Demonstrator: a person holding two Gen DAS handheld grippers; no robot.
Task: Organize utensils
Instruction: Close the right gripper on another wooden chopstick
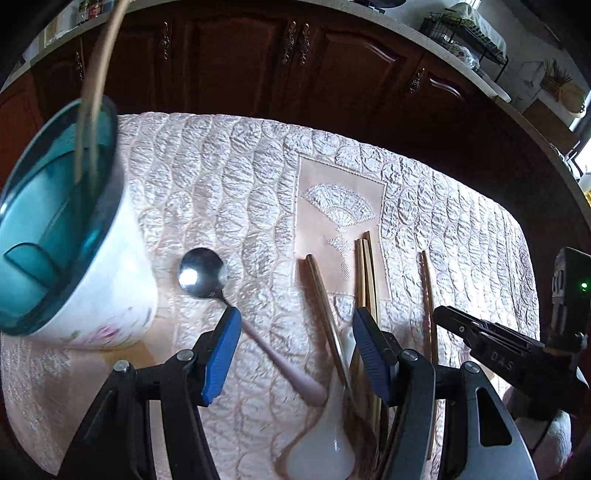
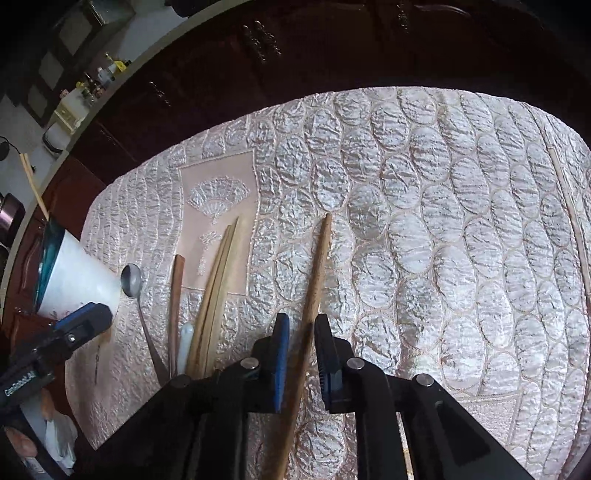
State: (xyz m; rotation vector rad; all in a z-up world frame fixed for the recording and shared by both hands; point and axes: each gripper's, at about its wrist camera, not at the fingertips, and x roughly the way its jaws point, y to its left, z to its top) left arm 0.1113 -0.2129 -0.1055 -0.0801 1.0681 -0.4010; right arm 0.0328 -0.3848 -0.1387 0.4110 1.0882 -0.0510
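A white cup with a teal inside (image 1: 74,236) stands at the left and holds a wooden stick (image 1: 98,74). A metal spoon with a pink handle (image 1: 203,273) lies beside it. My left gripper (image 1: 295,332) is open above the spoon's handle, a white ceramic spoon (image 1: 325,439) and several chopsticks (image 1: 365,273). My right gripper (image 2: 301,326) straddles a dark wooden chopstick (image 2: 319,258) lying on the cloth; its jaws stand slightly apart beside it. The cup (image 2: 77,277) and spoon (image 2: 131,280) also show in the right wrist view.
A quilted pink-white cloth (image 2: 424,221) covers the table. Dark wooden cabinets (image 1: 258,55) stand beyond its far edge. A countertop with a dish rack (image 1: 465,33) runs above. A thin stick (image 2: 569,206) lies at the cloth's right edge.
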